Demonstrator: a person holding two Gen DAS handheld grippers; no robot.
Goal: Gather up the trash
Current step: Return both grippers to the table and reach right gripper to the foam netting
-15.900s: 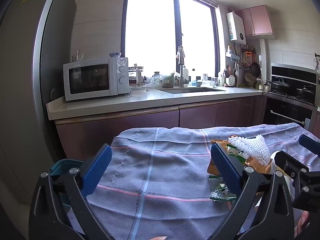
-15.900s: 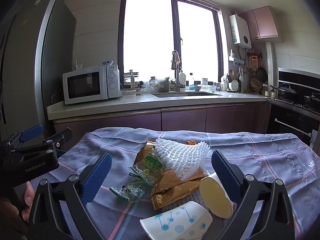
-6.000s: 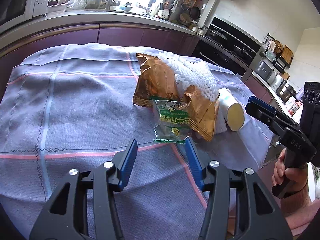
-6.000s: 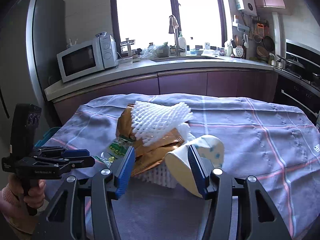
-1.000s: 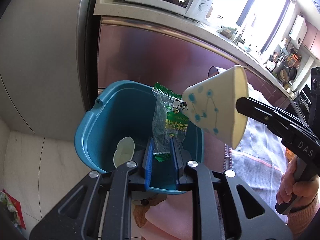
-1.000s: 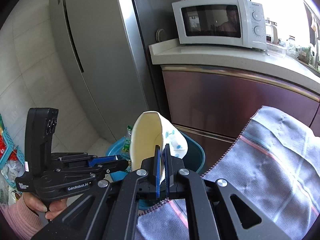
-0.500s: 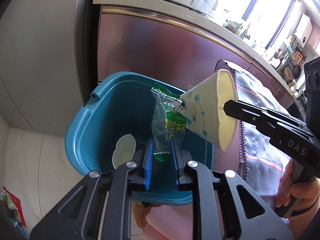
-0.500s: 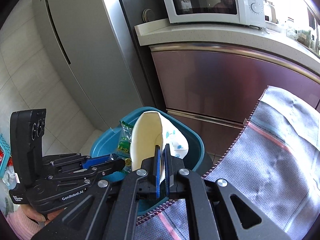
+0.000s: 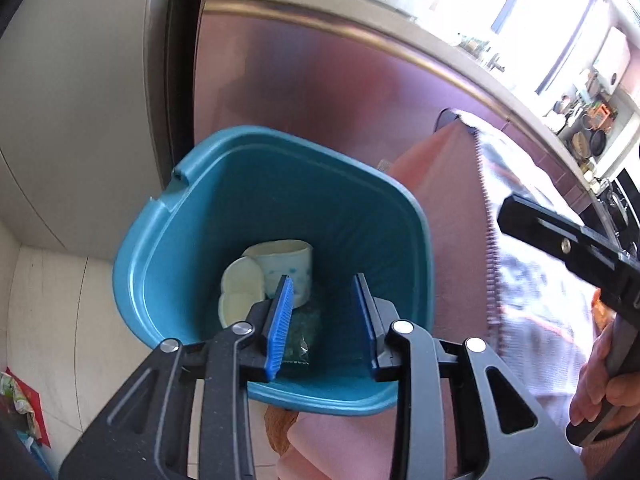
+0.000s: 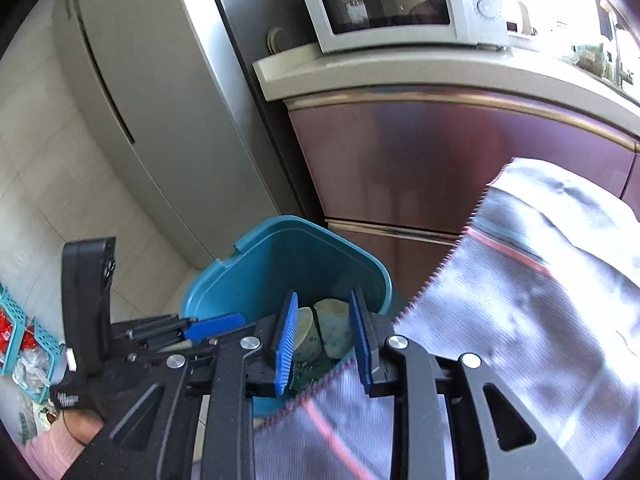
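A teal bin (image 9: 160,240) stands on the floor beside the table. In it lie a white paper cup with blue dots (image 9: 286,260), a flattened white cup (image 9: 240,292) and a green snack wrapper (image 9: 306,334). My left gripper (image 9: 324,312) is open and empty just above the bin's near rim. My right gripper (image 10: 322,340) is open and empty over the bin (image 10: 256,276), with the cups (image 10: 332,332) between its fingers below. The right gripper's body (image 9: 568,248) shows at the right of the left wrist view.
The table's grey-purple checked cloth (image 10: 520,320) hangs right of the bin. Maroon cabinets (image 10: 440,168) and a counter with a microwave (image 10: 392,4) stand behind. A steel fridge (image 10: 160,100) is at left. Small blue baskets (image 10: 16,340) sit on the tiled floor.
Both grippers have opened. The green wrapper dropped from the left one and the dotted paper cup from the right one; both now lie in the bin.
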